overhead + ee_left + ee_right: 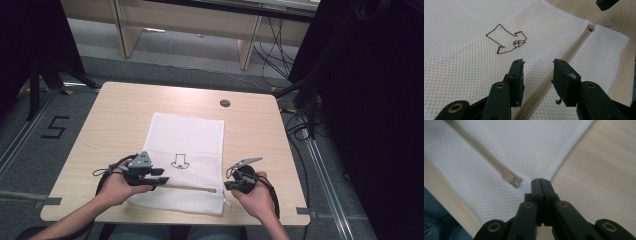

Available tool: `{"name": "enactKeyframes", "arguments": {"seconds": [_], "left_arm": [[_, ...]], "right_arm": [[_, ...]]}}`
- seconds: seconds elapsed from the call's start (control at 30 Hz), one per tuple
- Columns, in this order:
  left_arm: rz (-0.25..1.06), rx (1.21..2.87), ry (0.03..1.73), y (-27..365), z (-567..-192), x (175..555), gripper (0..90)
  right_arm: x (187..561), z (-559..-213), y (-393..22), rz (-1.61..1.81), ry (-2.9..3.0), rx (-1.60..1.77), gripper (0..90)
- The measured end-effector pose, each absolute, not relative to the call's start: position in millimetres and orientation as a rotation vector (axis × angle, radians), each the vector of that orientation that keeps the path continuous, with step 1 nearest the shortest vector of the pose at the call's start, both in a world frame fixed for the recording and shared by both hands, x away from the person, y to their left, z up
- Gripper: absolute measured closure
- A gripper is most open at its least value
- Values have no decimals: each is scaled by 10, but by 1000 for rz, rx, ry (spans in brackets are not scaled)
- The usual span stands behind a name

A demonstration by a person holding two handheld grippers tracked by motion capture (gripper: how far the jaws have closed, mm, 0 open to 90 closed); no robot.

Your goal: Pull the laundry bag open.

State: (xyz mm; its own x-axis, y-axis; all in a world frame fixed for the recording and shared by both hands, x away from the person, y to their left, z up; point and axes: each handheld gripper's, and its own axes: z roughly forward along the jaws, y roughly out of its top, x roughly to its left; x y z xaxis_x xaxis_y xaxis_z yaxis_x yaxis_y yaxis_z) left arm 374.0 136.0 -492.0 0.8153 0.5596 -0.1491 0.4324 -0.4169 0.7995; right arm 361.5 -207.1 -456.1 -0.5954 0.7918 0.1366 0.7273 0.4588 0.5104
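Pale wood desk (110, 125) sits mid-frame in the high view, grey floor and dark stands around it. On it lies a white mesh bag (185, 140), flat, its tan zipper (187, 187) running along the lower edge of the bag near the person.

Left claw (537, 75) hangs over the zipper at lower centre of its own view, jaws partly apart with the zipper line between them and no pad pressing on it. Right claw (540, 185) stands fully closed at the zipper's end, apparently pinching the white pull tab (524, 185) next to the slider (512, 180); the grip itself is hidden by the jaws.

Judged step: readying to unzip the bag. Next, the left claw needs to clamp the mesh by the zipper while the right draws the slider along the track.
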Motion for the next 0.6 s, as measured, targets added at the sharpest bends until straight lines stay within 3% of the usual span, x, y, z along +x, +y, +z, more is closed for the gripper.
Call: {"name": "enactKeyframes", "arguments": {"seconds": [0.6], "left_arm": [[93,2098,678,1053,-4855,3815,493]], "right_arm": [[3674,-4688,-1895,777,2660,1470,900]]}}
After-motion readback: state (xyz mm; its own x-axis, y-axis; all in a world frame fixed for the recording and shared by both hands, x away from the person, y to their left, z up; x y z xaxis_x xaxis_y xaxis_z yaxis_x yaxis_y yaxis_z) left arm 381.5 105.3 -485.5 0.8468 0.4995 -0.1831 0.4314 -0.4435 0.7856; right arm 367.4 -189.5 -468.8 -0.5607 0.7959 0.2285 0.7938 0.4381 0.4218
